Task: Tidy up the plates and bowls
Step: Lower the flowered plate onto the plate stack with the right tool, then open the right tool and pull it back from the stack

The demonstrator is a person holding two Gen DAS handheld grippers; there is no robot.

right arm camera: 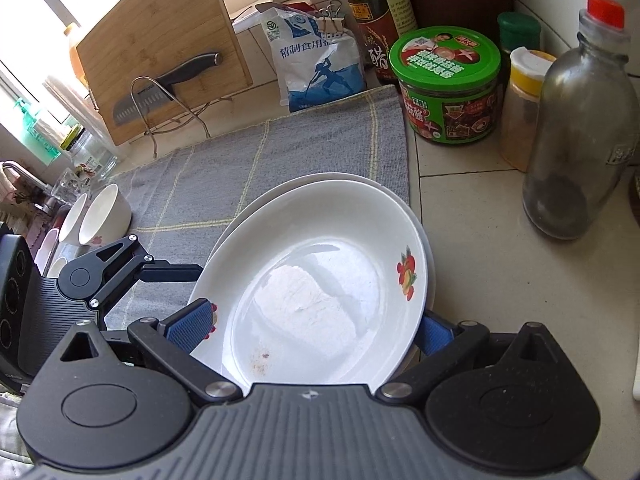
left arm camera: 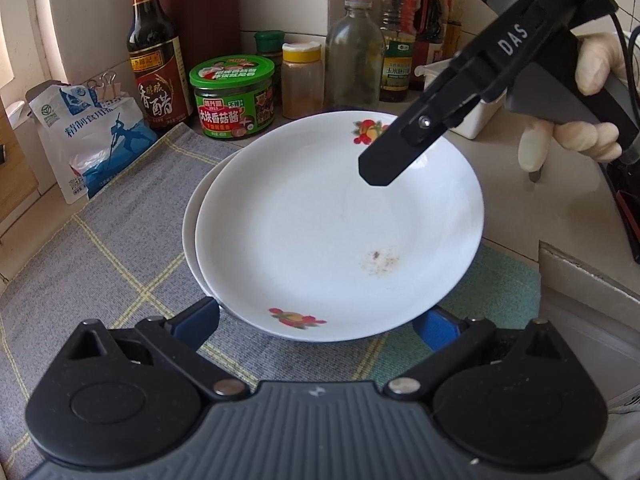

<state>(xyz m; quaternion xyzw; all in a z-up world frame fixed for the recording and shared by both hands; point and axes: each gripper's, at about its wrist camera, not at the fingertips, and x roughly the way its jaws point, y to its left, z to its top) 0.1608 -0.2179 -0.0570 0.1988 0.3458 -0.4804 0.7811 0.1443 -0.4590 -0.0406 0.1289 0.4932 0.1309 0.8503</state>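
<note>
A white plate with fruit prints (left arm camera: 332, 224) lies on a second white plate (left arm camera: 191, 220), off-centre, on the grey checked cloth (left arm camera: 120, 240). It also shows in the right wrist view (right arm camera: 320, 280), with the lower plate's rim (right arm camera: 320, 178) behind. My left gripper (left arm camera: 320, 320) is open, its blue fingertips (left arm camera: 196, 320) spread either side of the top plate's near rim. My right gripper (right arm camera: 316, 328) is open around the plate's opposite side; one fingertip (right arm camera: 192, 326) lies over the rim. Two white bowls (right arm camera: 100, 214) stand at the cloth's left edge.
Jars and bottles stand behind the plates: a green-lidded jar (left arm camera: 236, 98), a dark vinegar bottle (left arm camera: 154, 48), a clear glass bottle (left arm camera: 352, 52), a salt bag (left arm camera: 96, 136). A cutting board with a knife (right arm camera: 160, 52) leans at the back left.
</note>
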